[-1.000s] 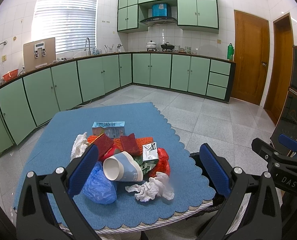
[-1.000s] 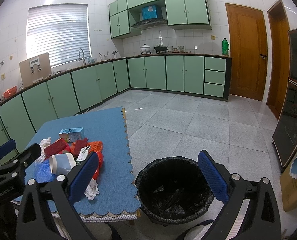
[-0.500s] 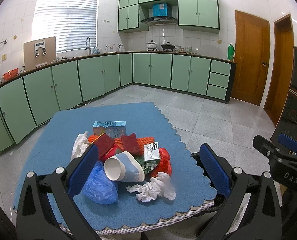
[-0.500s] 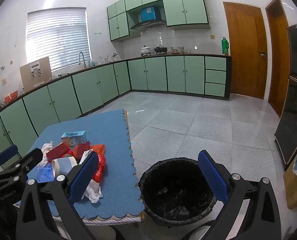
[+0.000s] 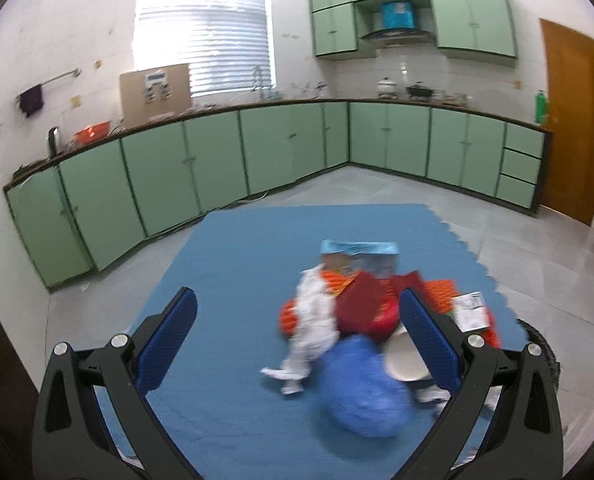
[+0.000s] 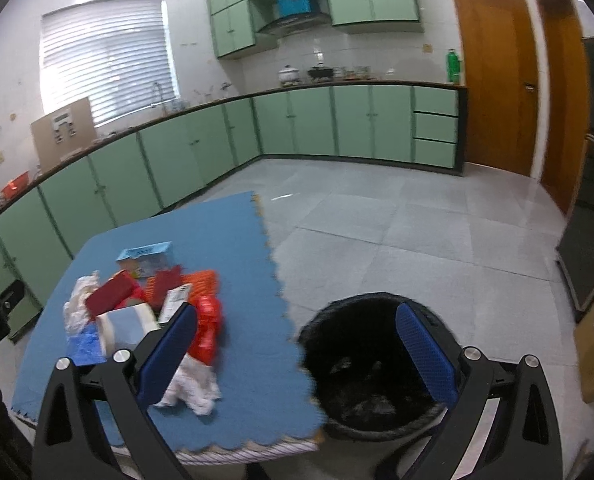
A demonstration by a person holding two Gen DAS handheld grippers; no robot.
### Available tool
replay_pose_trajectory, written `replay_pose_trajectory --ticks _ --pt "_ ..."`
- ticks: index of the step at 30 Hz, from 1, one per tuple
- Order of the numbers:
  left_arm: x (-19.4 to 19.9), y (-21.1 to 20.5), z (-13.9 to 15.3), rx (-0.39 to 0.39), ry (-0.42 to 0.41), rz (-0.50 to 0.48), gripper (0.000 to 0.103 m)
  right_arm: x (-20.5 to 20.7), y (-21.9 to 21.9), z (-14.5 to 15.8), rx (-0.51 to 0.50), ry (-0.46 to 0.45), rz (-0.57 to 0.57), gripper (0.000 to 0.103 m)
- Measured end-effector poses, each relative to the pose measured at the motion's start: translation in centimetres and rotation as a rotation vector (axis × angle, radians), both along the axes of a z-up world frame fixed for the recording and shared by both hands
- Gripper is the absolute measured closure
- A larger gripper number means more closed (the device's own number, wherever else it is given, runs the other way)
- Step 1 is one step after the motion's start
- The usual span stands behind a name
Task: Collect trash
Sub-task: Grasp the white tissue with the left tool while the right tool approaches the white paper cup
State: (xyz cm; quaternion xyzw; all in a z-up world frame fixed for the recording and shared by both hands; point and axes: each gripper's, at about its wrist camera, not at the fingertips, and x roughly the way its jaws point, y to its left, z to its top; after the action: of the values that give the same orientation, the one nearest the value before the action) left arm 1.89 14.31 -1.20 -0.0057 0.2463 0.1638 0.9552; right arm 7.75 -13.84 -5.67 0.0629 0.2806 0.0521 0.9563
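Left gripper (image 5: 297, 344) spread wide, empty, above the trash pile (image 5: 361, 320) near the table's (image 5: 225, 264) right edge. Right gripper (image 6: 297, 344) also agape, empty, over the bin (image 6: 373, 364) beside that edge. Risks: blue bag (image 5: 361, 392) crumpling and slipping; cup (image 5: 403, 362) rolling off when nudged; tissue (image 5: 313, 332) dragging along.

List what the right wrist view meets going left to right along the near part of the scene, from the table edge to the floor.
Blue plastic bag → paper cup → red wrapper → bare blue mat → black trash bin.
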Motion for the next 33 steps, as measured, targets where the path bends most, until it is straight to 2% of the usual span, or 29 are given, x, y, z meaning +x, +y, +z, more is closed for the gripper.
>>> replay_pose_trajectory --ticks 8,21,28,33 --pt "-0.3 3.1 -1.9 -0.001 0.060 0.034 0.005 2.3 5.3 -1.4 -0.024 0.001 0.100 0.015" --pt "2.2 4.9 -4.4 -0.072 0.109 0.019 0.005 6.6 9.8 -3.2 -0.061 0.046 0.179 0.032" --pt "4.1 5.0 -5.2 -0.081 0.122 0.006 0.016 8.5 11.9 -4.4 -0.101 0.094 0.197 0.038" --pt "5.0 5.0 -5.6 -0.087 0.131 -0.002 0.017 9.5 13.0 -5.3 -0.130 0.122 0.210 0.046"
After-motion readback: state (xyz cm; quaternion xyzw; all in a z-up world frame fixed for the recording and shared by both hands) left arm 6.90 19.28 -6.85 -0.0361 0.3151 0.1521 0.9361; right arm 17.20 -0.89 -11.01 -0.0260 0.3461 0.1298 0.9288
